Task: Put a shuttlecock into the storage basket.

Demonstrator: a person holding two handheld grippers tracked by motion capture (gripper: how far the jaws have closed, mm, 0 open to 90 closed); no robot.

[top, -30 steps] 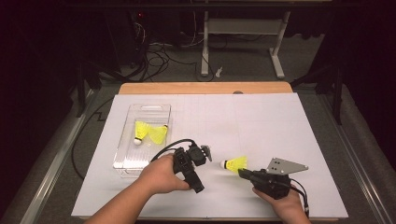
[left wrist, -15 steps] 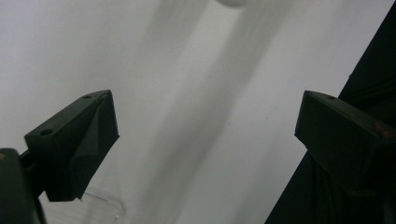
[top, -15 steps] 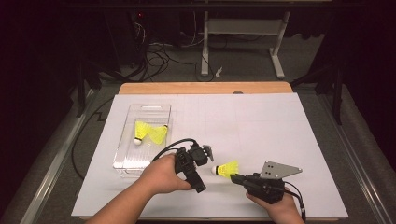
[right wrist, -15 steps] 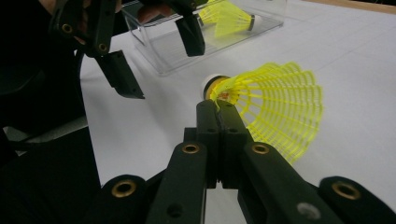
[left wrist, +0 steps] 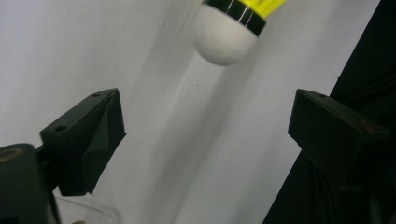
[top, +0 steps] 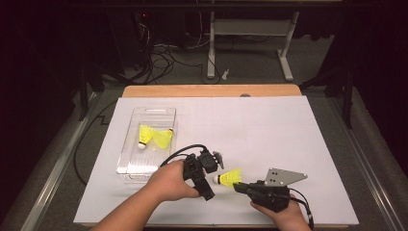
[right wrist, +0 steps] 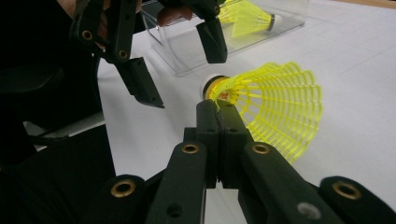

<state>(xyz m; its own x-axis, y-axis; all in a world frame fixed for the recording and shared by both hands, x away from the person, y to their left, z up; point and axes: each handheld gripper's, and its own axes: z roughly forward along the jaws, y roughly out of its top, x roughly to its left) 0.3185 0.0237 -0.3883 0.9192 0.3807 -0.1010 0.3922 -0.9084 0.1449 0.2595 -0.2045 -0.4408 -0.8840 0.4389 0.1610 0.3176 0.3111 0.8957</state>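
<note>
A yellow shuttlecock (top: 231, 176) with a white cork is held off the white table by my right gripper (top: 241, 186), which is shut on the rim of its mesh skirt (right wrist: 275, 107). Its cork (left wrist: 224, 39) points at my left gripper (top: 214, 176). That gripper is open, and its jaws have just been closing a little. The cork sits just ahead of the gap between the left fingers (right wrist: 140, 84), touching neither. In the right gripper view the right gripper (right wrist: 217, 108) has its jaws pressed together on the skirt.
A clear plastic box (top: 129, 161) stands at the left of the white sheet (top: 269, 125), with two more yellow shuttlecocks (top: 155, 136) inside. Beyond the table's wooden far edge (top: 211, 90) are desk legs and cables on the floor.
My right gripper has carried the shuttlecock leftward, bringing its cork up to the left gripper's jaws. The left hand has stayed nearly in place.
</note>
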